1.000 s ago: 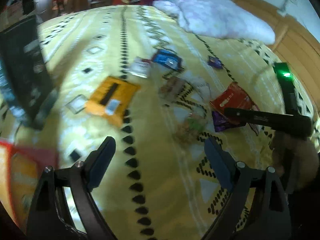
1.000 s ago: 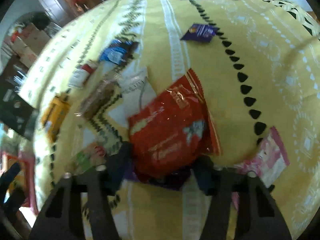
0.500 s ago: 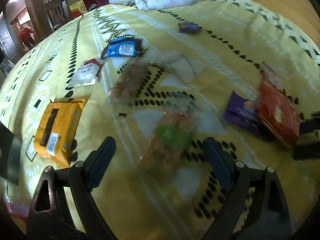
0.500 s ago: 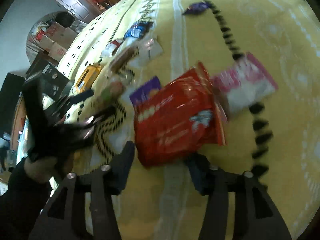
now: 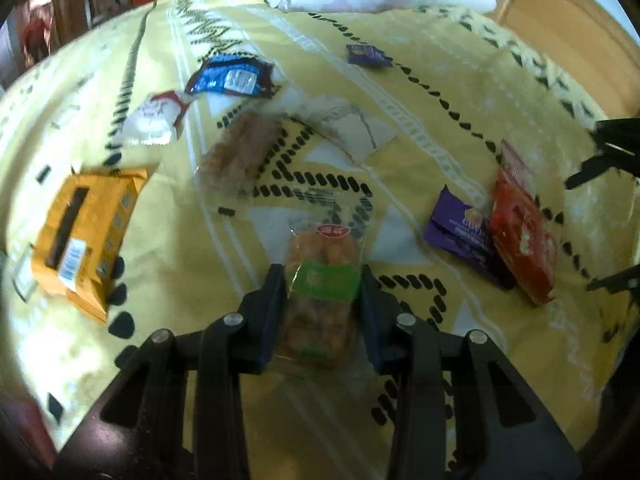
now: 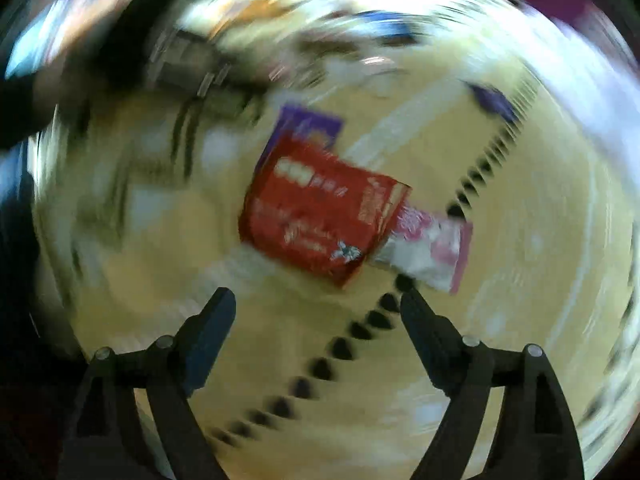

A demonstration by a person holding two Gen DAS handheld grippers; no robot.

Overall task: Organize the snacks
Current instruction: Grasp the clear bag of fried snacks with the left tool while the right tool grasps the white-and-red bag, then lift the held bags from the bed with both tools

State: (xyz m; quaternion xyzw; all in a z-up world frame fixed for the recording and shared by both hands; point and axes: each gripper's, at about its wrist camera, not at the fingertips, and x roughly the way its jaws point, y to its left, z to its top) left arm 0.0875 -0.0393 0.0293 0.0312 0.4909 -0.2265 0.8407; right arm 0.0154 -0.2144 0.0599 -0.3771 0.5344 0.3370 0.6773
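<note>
**On the yellow bedspread: left grasp under way**

Left gripper clamped on clear green-label snack pack, left of red pouch. Right gripper spread wide, empty, just short of that pouch. Next, likely: lift, carry to a group.

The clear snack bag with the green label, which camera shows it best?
The left wrist view: the clear snack bag with the green label sits sharp between the left gripper fingers, which close on its sides. The right wrist view is smeared by motion blur; I cannot pick it out there.
</note>
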